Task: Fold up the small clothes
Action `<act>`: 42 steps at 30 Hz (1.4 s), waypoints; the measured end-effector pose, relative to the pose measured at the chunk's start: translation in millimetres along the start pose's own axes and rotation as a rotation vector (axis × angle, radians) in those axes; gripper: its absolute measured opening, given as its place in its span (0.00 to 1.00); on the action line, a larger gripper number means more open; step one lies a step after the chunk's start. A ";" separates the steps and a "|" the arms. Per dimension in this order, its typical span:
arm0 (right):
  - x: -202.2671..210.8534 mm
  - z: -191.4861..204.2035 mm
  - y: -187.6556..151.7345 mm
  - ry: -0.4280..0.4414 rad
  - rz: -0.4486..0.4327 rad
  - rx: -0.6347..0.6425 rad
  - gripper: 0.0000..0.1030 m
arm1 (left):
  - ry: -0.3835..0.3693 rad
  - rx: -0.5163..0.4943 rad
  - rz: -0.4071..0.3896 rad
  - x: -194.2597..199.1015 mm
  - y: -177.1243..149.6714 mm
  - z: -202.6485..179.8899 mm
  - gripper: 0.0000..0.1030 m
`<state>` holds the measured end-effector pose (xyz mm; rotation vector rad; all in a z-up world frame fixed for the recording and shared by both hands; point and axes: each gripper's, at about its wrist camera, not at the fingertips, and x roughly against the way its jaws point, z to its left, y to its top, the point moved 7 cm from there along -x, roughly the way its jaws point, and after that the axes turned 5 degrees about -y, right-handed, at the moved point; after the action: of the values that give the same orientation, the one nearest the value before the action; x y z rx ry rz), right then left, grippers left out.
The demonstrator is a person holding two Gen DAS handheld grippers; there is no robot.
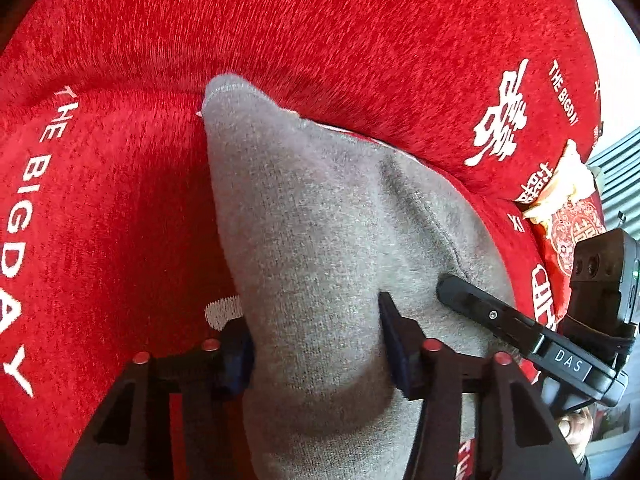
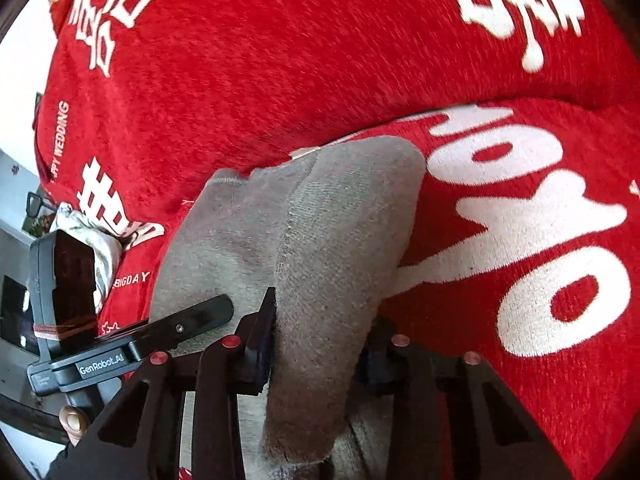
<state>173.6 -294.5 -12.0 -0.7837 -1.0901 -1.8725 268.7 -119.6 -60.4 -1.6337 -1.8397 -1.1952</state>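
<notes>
A small grey knitted garment [image 1: 320,240] lies on a red blanket [image 1: 120,200] with white lettering. My left gripper [image 1: 316,344] is shut on the near end of the grey cloth, which bulges between its dark pads. The right gripper's finger [image 1: 492,316] rests on the cloth just to the right. In the right wrist view my right gripper [image 2: 320,352] is shut on a thick fold of the same grey garment [image 2: 340,240]. The left gripper's finger [image 2: 188,320] touches the cloth at the left. The cloth under both grippers is hidden.
The red blanket [image 2: 280,60] rises in a big fold behind the garment. A red and cream patterned packet [image 1: 568,216] lies at the right edge. A crumpled pale cloth [image 2: 100,248] sits at the left in the right wrist view.
</notes>
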 end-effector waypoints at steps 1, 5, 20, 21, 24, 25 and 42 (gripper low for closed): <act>2.4 2.4 0.3 -0.007 -0.004 0.007 0.36 | 0.007 -0.004 0.001 2.1 -0.7 -1.3 0.52; 14.0 11.8 -1.8 -0.025 -0.011 0.023 0.35 | 0.031 -0.029 -0.003 12.0 -5.7 -7.1 0.48; 50.8 44.9 -41.1 -0.077 -0.021 0.057 0.34 | 0.051 -0.034 -0.031 57.2 -47.5 -9.0 0.48; 52.9 47.8 -44.7 -0.080 -0.021 0.063 0.34 | 0.053 -0.034 -0.033 60.2 -51.4 -8.6 0.48; 57.5 55.3 -53.3 -0.083 -0.023 0.072 0.34 | 0.055 -0.033 -0.040 68.8 -61.0 -6.1 0.48; 58.7 57.8 -56.4 -0.082 -0.024 0.075 0.34 | 0.055 -0.033 -0.041 71.6 -63.5 -4.9 0.48; 64.9 94.2 -96.9 -0.080 -0.041 0.110 0.34 | 0.069 -0.041 -0.068 105.1 -98.8 15.4 0.48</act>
<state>68.5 -203.4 43.9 -0.7835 -1.2565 -1.8112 154.5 -39.5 -20.7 -1.5424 -1.8534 -1.3097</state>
